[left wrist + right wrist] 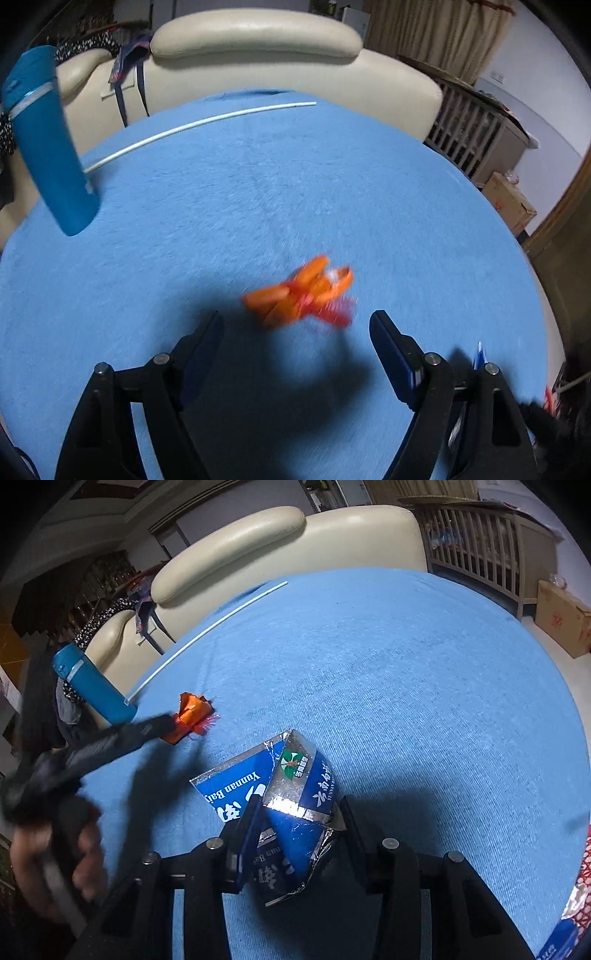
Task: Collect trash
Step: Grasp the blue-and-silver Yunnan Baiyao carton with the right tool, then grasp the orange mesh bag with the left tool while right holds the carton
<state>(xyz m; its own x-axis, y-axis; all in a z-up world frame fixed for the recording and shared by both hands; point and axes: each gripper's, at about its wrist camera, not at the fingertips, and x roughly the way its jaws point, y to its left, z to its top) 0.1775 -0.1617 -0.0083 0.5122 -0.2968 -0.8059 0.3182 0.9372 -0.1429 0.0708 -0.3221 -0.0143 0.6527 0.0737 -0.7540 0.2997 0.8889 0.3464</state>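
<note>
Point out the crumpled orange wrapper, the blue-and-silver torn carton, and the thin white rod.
crumpled orange wrapper point(301, 291): left wrist view, its blurred centre.
blue-and-silver torn carton point(295, 782): right wrist view, its silver upper panel.
thin white rod point(199, 122): left wrist view, mid-length.

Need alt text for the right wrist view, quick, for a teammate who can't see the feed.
The right gripper is shut on a crumpled blue and silver box above a blue cloth-covered table. At left, the left gripper reaches an orange wrapper, near a blue bottle and a white rod.
</note>
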